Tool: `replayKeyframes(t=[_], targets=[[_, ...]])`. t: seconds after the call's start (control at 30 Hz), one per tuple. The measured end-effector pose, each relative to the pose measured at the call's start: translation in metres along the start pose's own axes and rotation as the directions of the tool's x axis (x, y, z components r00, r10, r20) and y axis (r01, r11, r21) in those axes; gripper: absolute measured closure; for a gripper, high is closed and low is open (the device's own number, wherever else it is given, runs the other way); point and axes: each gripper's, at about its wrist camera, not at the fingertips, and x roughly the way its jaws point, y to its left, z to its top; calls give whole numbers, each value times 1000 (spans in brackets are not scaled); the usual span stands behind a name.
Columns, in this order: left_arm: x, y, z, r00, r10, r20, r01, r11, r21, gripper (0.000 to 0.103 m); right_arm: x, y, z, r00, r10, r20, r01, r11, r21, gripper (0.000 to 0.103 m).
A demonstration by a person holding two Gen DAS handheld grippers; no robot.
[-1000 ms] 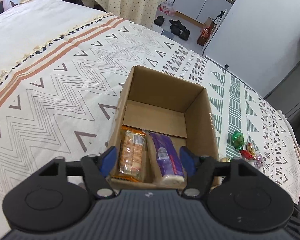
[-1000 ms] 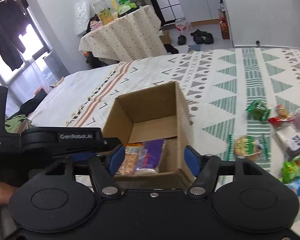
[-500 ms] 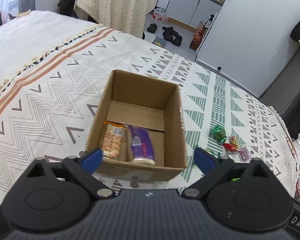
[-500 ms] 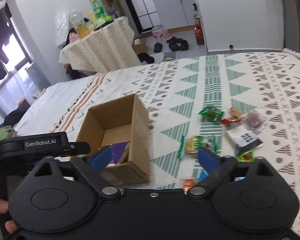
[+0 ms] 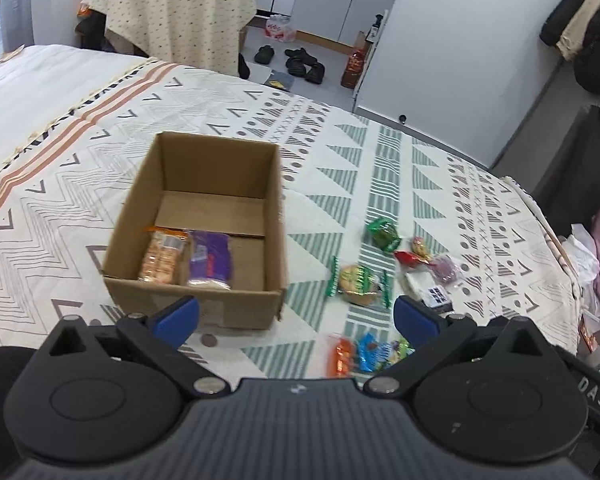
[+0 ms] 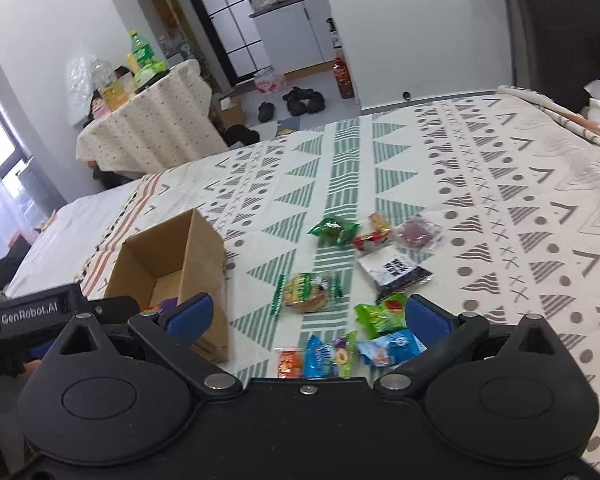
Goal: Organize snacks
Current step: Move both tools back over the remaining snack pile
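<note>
An open cardboard box point(image 5: 220, 312) sits on the patterned bedspread and holds an orange cracker pack point(image 5: 162, 254) and a purple pack point(image 5: 212, 258). It also shows in the right wrist view point(image 6: 204, 252). Loose snacks lie to its right: a round cake pack point(image 6: 308, 290), a green pack point(image 6: 334, 230), a black-and-white pack point(image 6: 396, 270), and small blue point(image 6: 324, 354) and orange point(image 6: 290, 362) packs. My left gripper point(image 5: 296, 318) is open and empty, just short of the box. My right gripper point(image 6: 308, 314) is open and empty above the near snacks.
The bedspread point(image 6: 500, 200) runs far to the right and back. Its right edge holds a pink cloth and white bags point(image 5: 596, 256). Beyond the bed stand a cloth-covered table point(image 5: 176, 12), shoes on the floor point(image 5: 300, 62) and white cabinets.
Both grippers have opened wide and pulled back from the box. Both views have swung to the right, so the loose snacks now show in front of them.
</note>
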Motion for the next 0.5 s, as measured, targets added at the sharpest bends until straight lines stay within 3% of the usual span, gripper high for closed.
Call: replayKeyframes(t=[0.5], targets=[[3,-44,-25,1000,11,-27,-10,999,46,0,-24,-58,-2,999,9,46,-14,994,108,0]])
